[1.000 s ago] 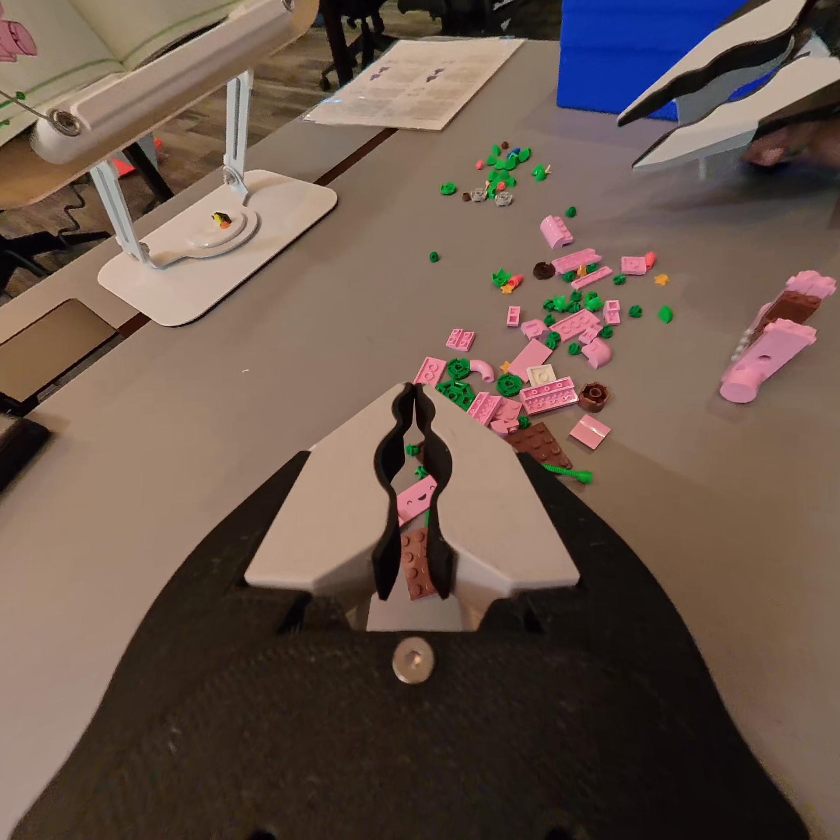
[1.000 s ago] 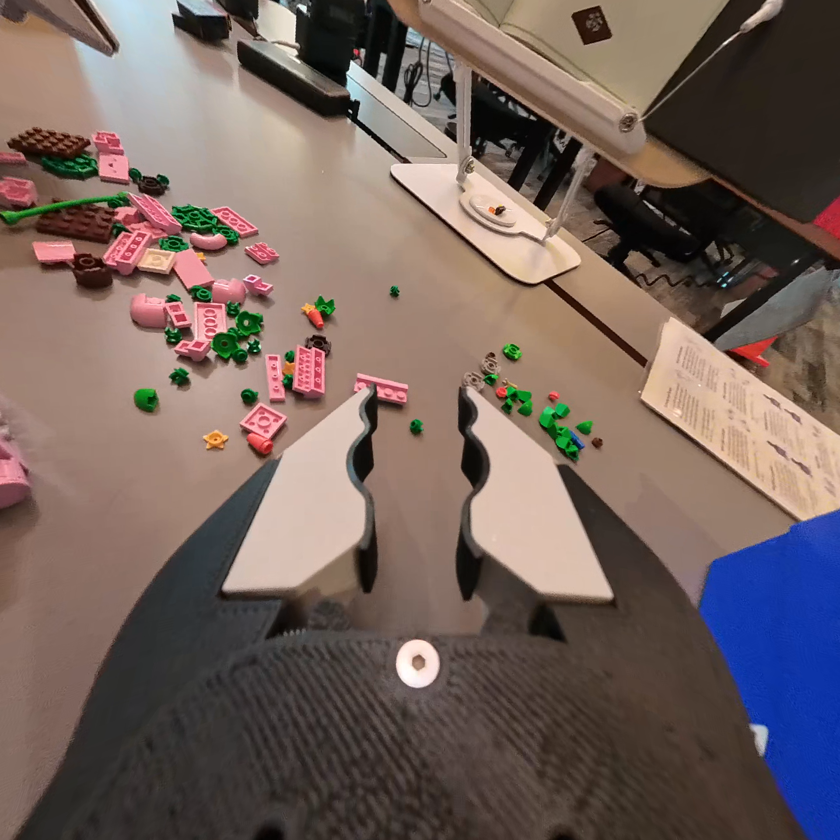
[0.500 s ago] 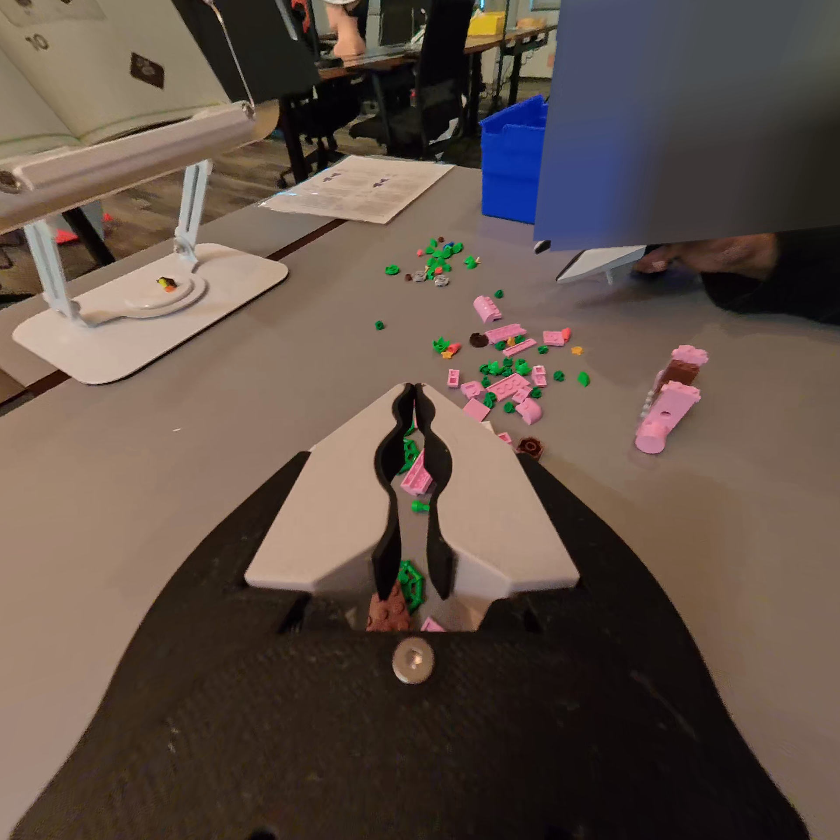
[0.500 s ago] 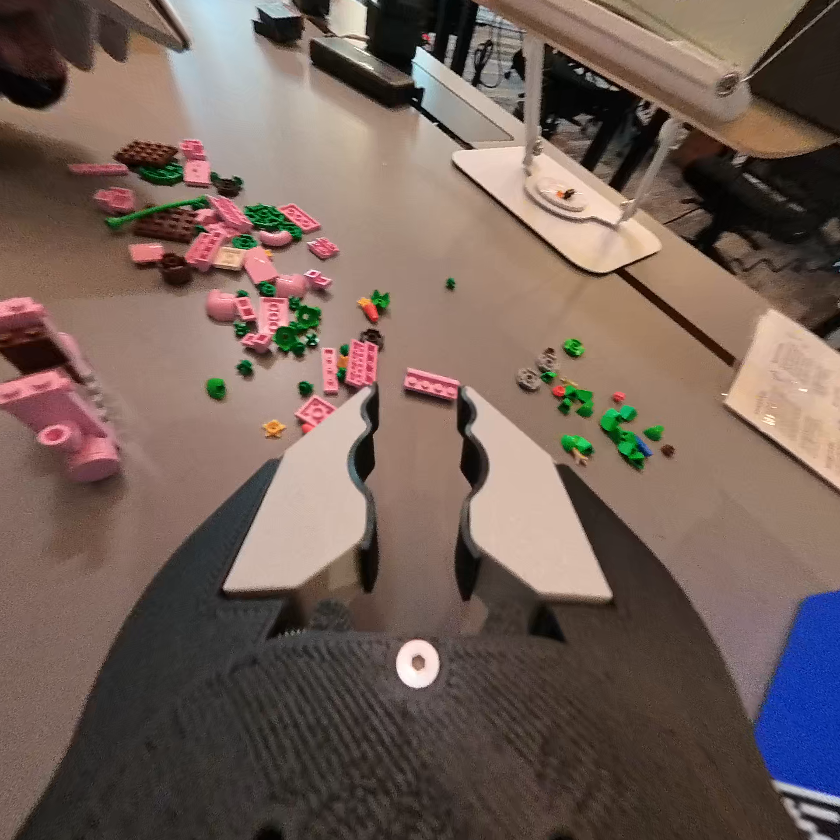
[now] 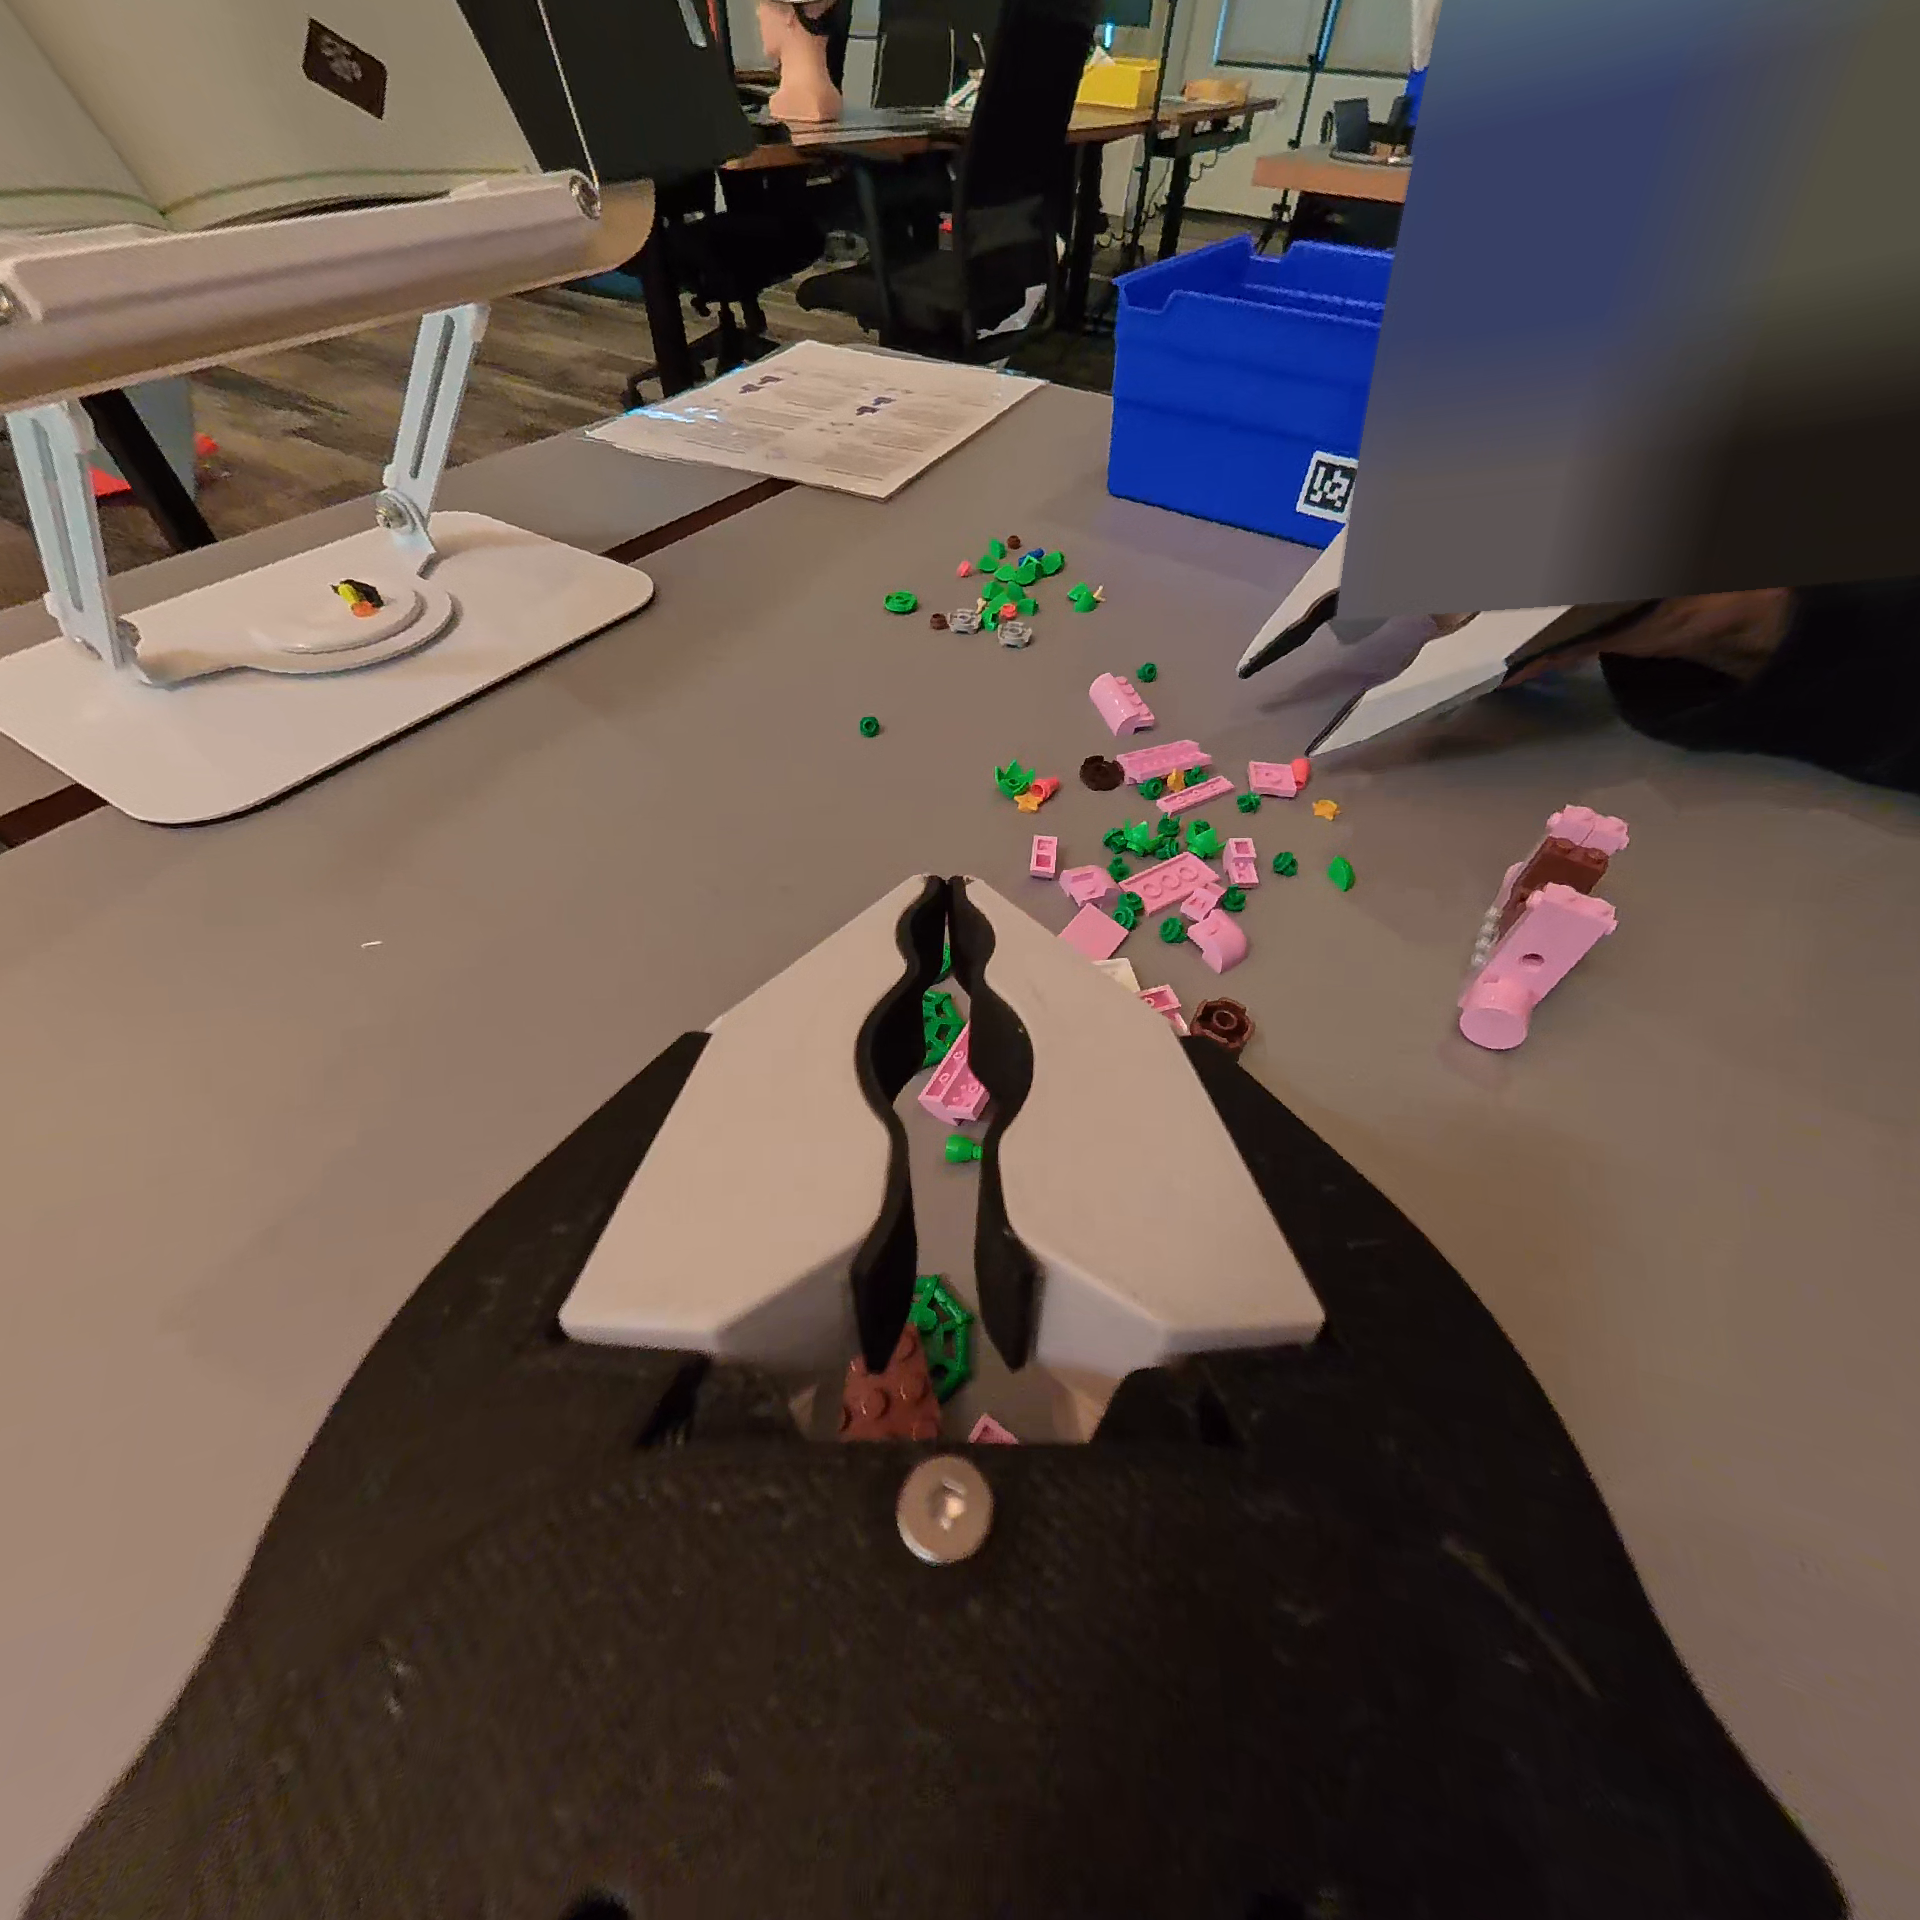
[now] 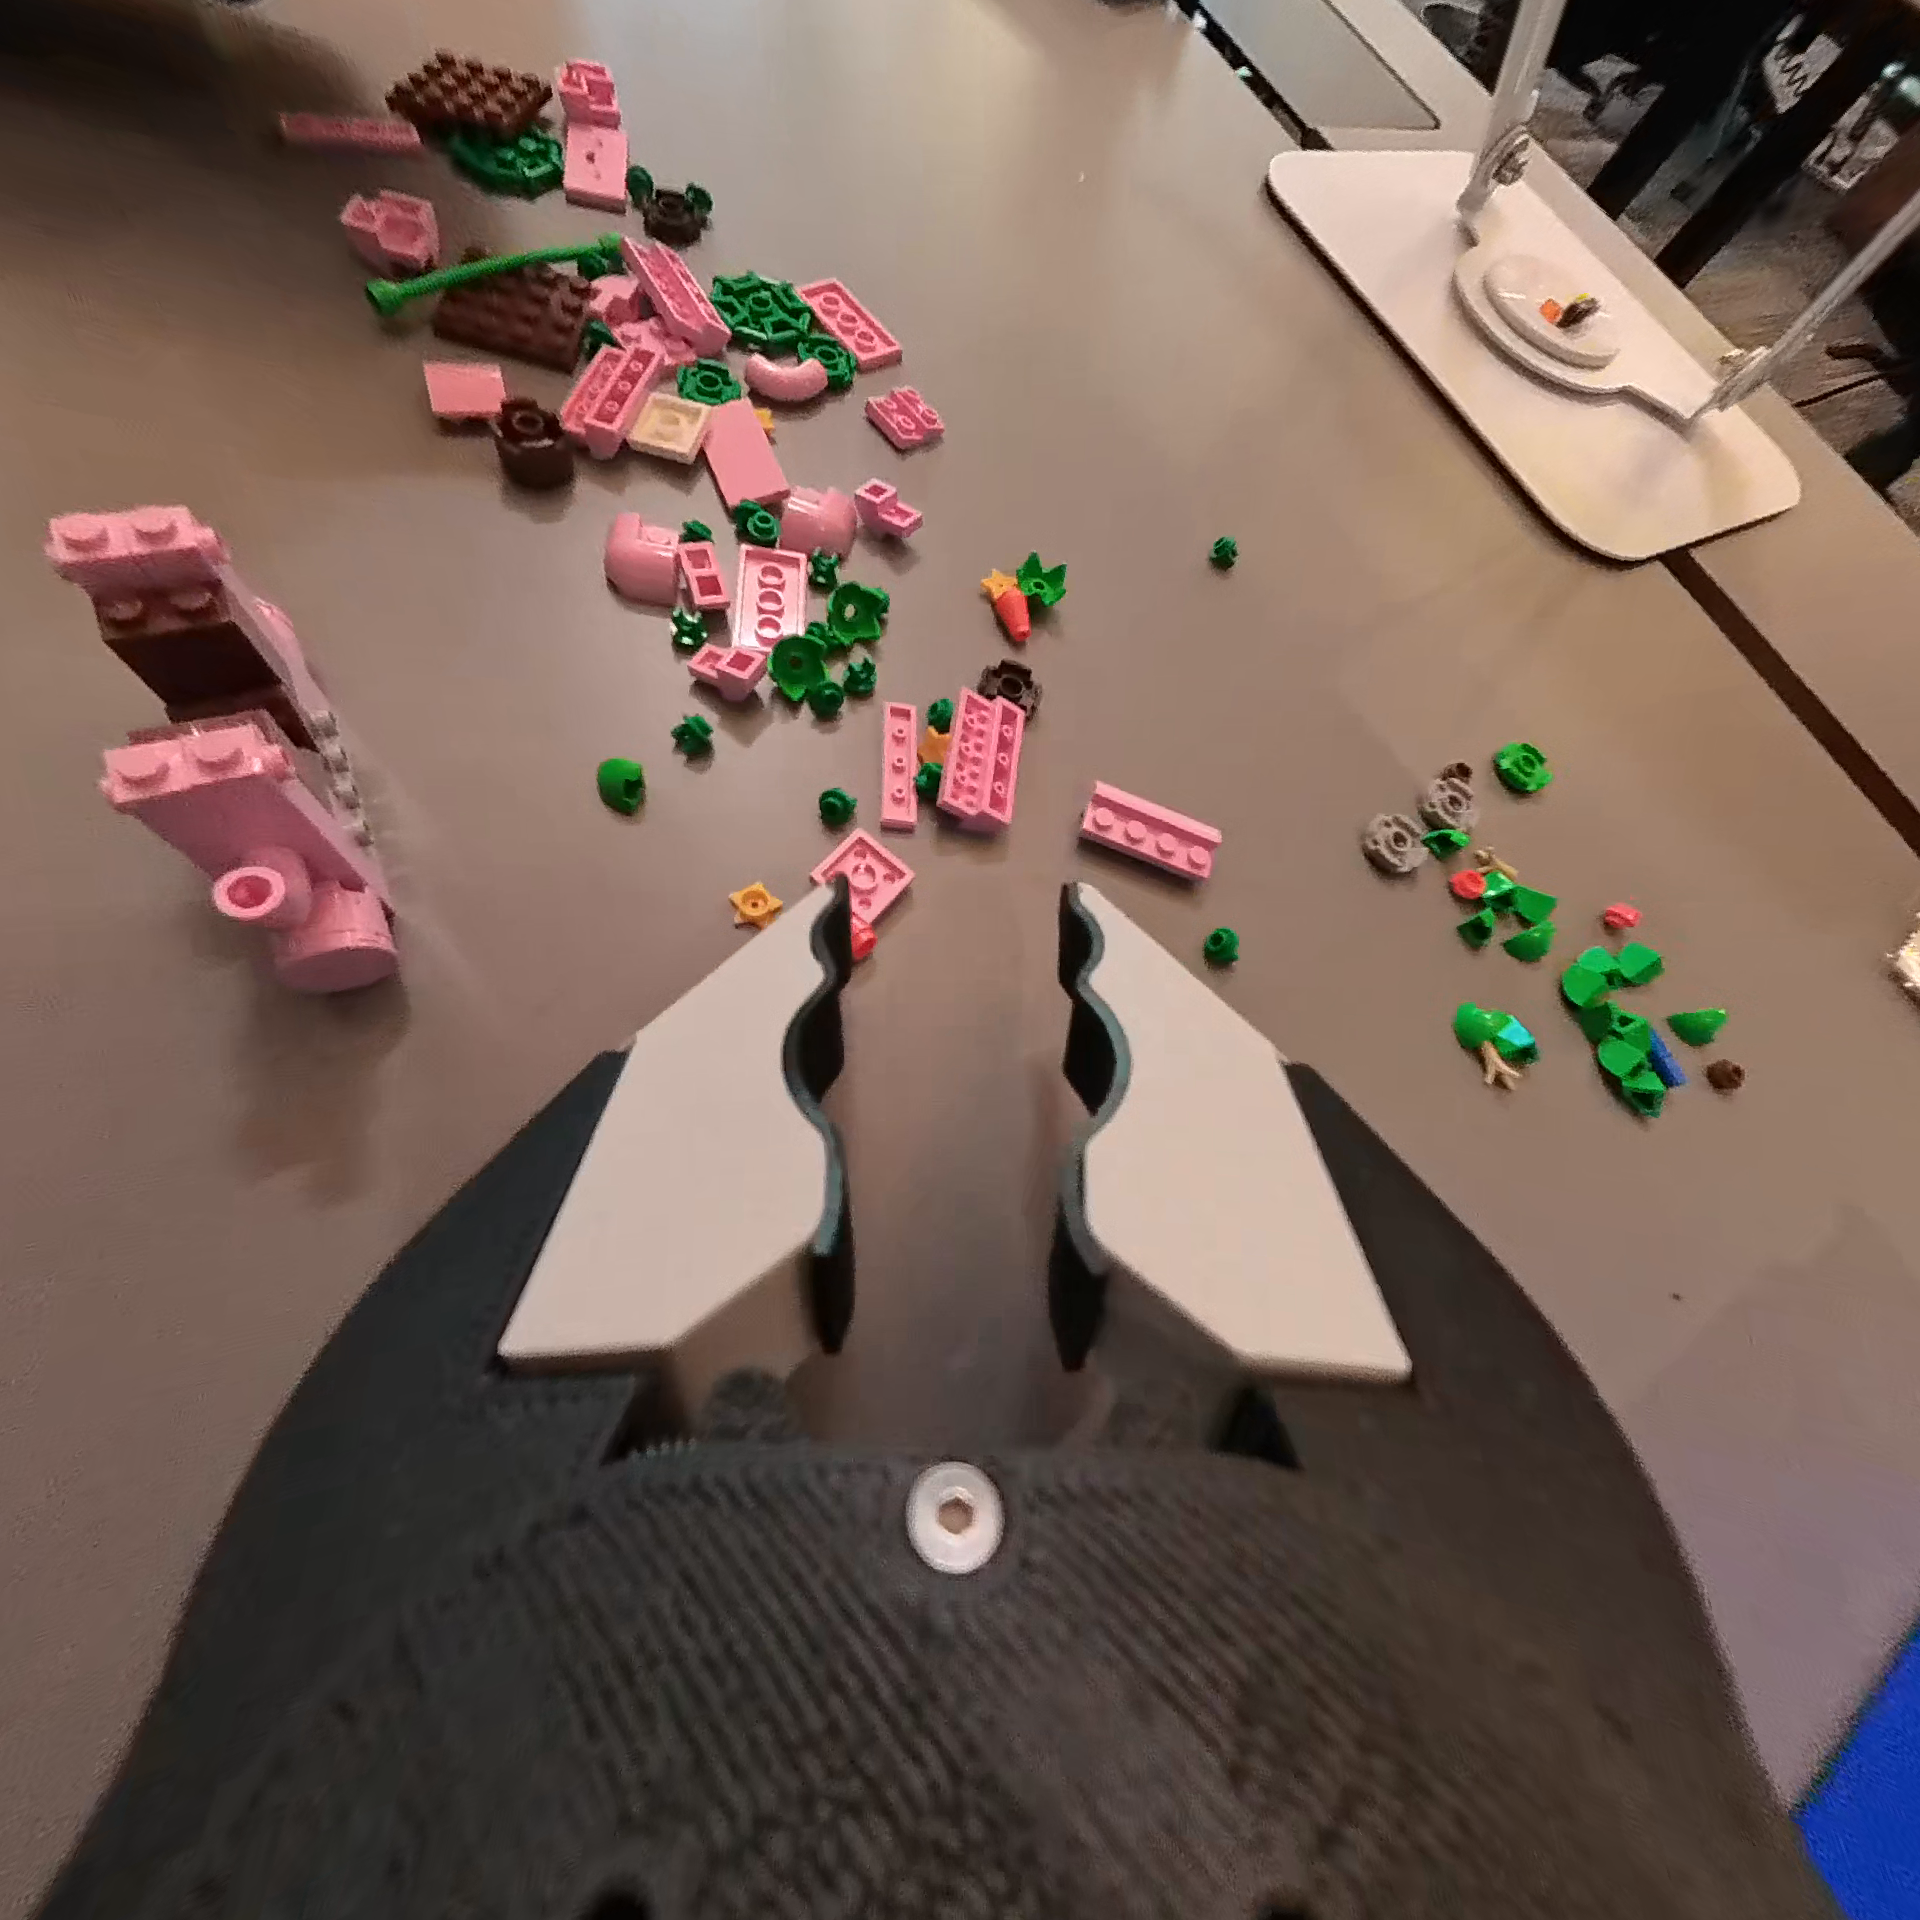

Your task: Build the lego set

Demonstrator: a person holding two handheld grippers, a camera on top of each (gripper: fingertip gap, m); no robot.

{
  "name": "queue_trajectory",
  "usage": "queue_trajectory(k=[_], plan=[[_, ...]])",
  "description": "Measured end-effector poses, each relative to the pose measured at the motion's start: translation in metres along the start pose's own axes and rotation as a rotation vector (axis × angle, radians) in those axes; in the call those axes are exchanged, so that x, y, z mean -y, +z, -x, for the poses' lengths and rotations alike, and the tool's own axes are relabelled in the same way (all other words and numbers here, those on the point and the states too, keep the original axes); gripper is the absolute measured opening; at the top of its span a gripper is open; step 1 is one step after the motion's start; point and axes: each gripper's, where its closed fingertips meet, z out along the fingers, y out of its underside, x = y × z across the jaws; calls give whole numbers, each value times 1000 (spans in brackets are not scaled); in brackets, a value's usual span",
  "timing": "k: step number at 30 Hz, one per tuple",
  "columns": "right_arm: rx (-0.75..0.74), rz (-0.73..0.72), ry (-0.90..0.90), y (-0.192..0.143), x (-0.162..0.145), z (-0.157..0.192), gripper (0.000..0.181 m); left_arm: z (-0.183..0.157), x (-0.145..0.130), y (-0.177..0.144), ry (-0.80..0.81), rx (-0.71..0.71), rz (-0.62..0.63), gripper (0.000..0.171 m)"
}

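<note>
Left gripper (image 5: 948, 883): fingertips pressed together, nothing between them; held above the near end of the loose pieces.
Right gripper (image 6: 948, 904): jaws spread apart, empty; tips low over the table (image 6: 1195, 364), just beside a small pink square plate (image 6: 864, 871).
Loose lego pieces (image 6: 727, 436): pink, green and brown, scattered across the grey table.
Partial pink-and-brown assembly (image 6: 223, 748): lying on its side, apart from the scatter.
White stand base (image 6: 1538, 343): near the table edge.

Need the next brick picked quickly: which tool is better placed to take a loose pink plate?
Probably right: the right tool is open beside the pink plate; the left tool is shut.
</note>
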Motion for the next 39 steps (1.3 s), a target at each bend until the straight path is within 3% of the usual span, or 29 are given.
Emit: queue_trajectory(k=[27,32,36,39], plan=[[-34,-16,77,-2,1,-12,37,3,-3,2,-19,2,11,0],[-33,-5,70,-1,0,-12,37,0,-33,21,25,48,217,8],[-33,6,64,1,-1,-11,36,-11,-35,43,-4,66,265,8],[-34,16,51,2,-2,-10,36,-14,-50,56,-42,66,376,15]])
